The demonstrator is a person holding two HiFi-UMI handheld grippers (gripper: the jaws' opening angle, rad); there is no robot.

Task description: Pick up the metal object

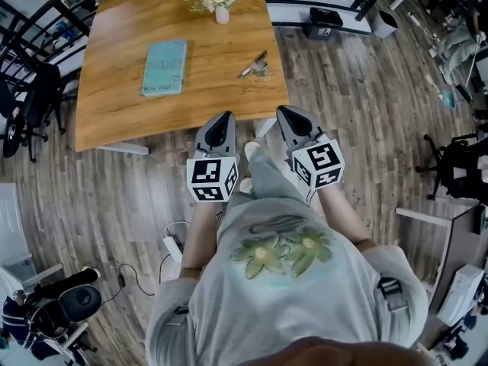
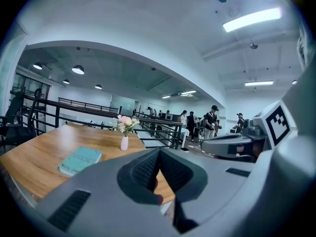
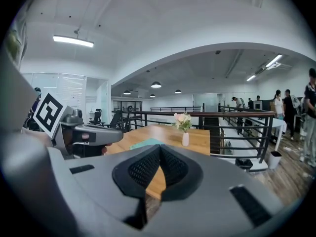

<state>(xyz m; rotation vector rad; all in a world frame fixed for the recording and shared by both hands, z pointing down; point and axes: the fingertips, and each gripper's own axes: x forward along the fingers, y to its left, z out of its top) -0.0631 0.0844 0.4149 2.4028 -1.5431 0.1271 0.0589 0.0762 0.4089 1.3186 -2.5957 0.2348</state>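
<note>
A small metal object (image 1: pixel 254 66) lies on the wooden table (image 1: pixel 122 90), near its right front corner. Both grippers hang side by side off the table's near edge, level with each other. My left gripper (image 1: pixel 223 117) points at the table with its jaws shut and nothing between them. My right gripper (image 1: pixel 287 113) is shut too and holds nothing. The metal object sits ahead of the right gripper and a little to the left. It is hidden behind the jaws in both gripper views.
A teal book (image 1: pixel 165 66) lies left of centre on the table, and a small vase of flowers (image 1: pixel 219 2) stands at the far edge. Black railings (image 1: pixel 46 21) run along the table's left and far sides. Chairs and cables sit on the wood floor.
</note>
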